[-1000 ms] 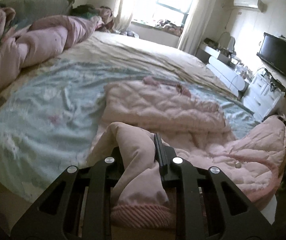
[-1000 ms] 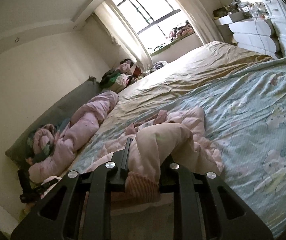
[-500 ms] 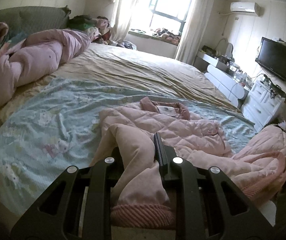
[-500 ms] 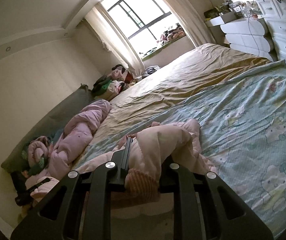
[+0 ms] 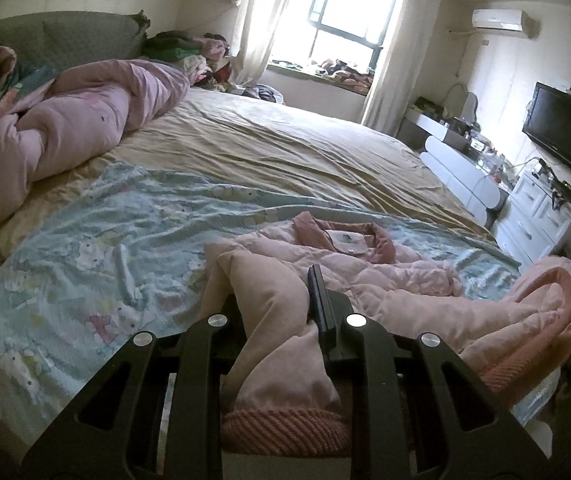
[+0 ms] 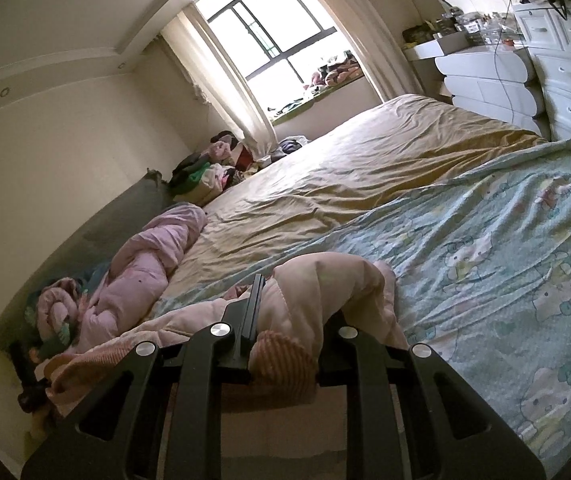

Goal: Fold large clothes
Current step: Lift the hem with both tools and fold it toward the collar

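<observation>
On the bed point(image 5: 285, 152), seen from my left wrist, the pink quilted jacket point(image 5: 365, 264) lies spread over the pale blue cartoon-print sheet point(image 5: 85, 240), its collar and label at about 12 o'clock from my fingers. My left hand-held gripper point(image 5: 277, 292) is clamped on one sleeve point(image 5: 269, 320) of that jacket; the fabric bunches up between the black fingers point(image 5: 319, 300), and the ribbed cuff point(image 5: 281, 428) hangs at 6 o'clock, close to the camera. At 3 o'clock the other side of the jacket rises off the bed in a fold, with its ribbed edge showing. A rolled pink duvet point(image 5: 85, 120) lies along the headboard at 10 o'clock, a window point(image 5: 345, 8) stands at 12, and a television point(image 5: 561, 128) hangs on the wall at 2 o'clock above white drawers point(image 5: 533, 220).

From my right wrist, my right hand-held gripper point(image 6: 293, 312) is closed on the jacket's other sleeve point(image 6: 325, 292), the cloth humped over and between the fingers and its striped cuff point(image 6: 285, 360) drooping just below them at 6 o'clock. More of the jacket trails off to 9 o'clock. The blue sheet point(image 6: 485, 260) spreads out at 3 o'clock, the tan bedspread point(image 6: 365, 168) at 12, and the pink duvet point(image 6: 145, 264) at 9 to 10 o'clock.
</observation>
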